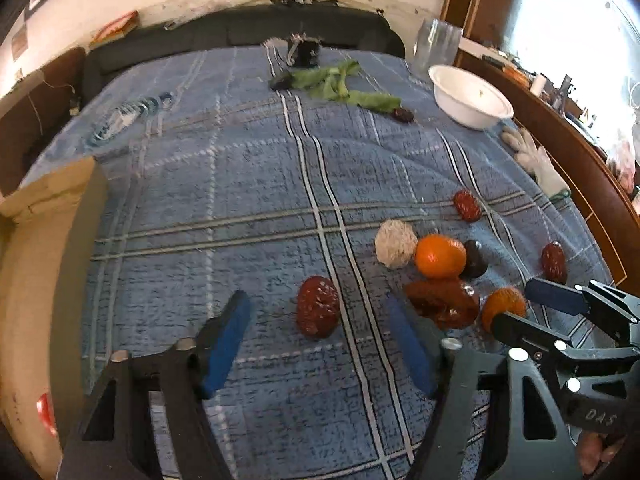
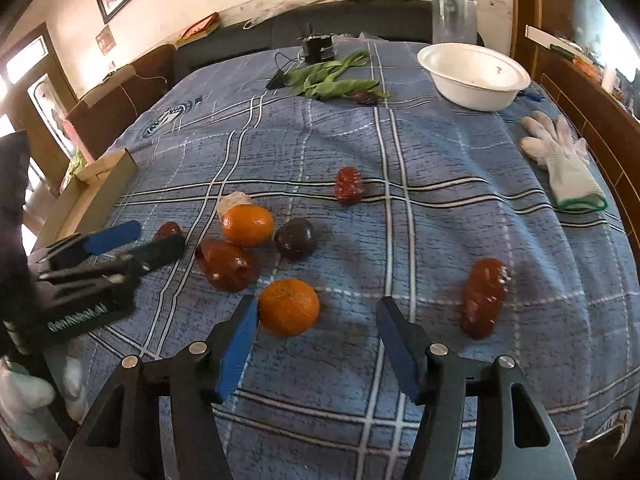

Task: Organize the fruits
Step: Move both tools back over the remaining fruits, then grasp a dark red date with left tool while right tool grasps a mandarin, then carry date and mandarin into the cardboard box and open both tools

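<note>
On the blue plaid cloth (image 2: 440,168), both tongs tilt steeply down, spread and empty: left gripper (image 1: 320,344) straddling a red fruit (image 1: 318,312), right gripper (image 2: 316,344) beside an orange (image 2: 289,306).

A bed covered with a blue checked blanket (image 2: 440,168) carries two round oranges (image 2: 247,225), several wrinkled red fruits (image 2: 349,185), one dark round fruit (image 2: 295,238), green leaves (image 2: 332,80), a white plastic bowl (image 2: 474,76) and a white knitted glove (image 2: 560,156).

Fruits (image 2: 248,225) are clustered on the bed (image 2: 440,160). A bowl (image 2: 474,76) is set far behind them to the right; a glove (image 2: 560,156) is laid nearer, at right.
</note>
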Action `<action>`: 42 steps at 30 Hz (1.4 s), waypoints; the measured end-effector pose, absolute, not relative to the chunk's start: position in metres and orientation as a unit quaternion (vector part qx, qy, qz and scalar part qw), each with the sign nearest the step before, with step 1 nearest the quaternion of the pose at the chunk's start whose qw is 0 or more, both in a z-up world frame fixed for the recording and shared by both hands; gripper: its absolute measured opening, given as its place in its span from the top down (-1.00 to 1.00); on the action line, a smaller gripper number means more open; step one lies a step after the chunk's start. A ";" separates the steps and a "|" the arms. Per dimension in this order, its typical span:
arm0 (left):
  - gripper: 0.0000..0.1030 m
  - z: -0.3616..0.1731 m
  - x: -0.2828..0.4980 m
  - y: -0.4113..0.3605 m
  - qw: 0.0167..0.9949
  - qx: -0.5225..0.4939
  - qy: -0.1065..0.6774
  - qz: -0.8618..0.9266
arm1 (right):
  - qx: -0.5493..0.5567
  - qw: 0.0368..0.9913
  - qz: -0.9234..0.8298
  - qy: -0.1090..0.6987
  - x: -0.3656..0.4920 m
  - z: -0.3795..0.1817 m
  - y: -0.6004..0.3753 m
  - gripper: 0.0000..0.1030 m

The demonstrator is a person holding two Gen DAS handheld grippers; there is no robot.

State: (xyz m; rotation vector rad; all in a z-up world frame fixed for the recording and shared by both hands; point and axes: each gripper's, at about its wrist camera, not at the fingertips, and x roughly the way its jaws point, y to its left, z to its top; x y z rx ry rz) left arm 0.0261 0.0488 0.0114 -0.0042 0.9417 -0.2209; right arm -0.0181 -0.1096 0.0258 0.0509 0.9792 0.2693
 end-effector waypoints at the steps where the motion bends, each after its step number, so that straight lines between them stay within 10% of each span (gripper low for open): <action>1: -0.17 0.012 0.026 0.048 0.887 0.002 0.449 -0.107 | 0.020 0.873 0.131 0.469 -0.018 0.025 -0.106 -0.22; 6: 0.59 0.011 0.024 0.044 0.891 0.020 0.442 -0.103 | 0.000 0.875 0.134 0.466 -0.019 0.021 -0.096 -0.03; 11: 0.61 0.013 0.022 0.047 0.889 0.006 0.445 -0.106 | 0.008 0.877 0.136 0.461 -0.020 0.021 -0.094 0.34; 42: 0.60 0.055 -0.053 0.301 0.888 -0.093 0.435 0.115 | 0.002 0.830 0.352 0.433 -0.071 0.083 0.112 0.33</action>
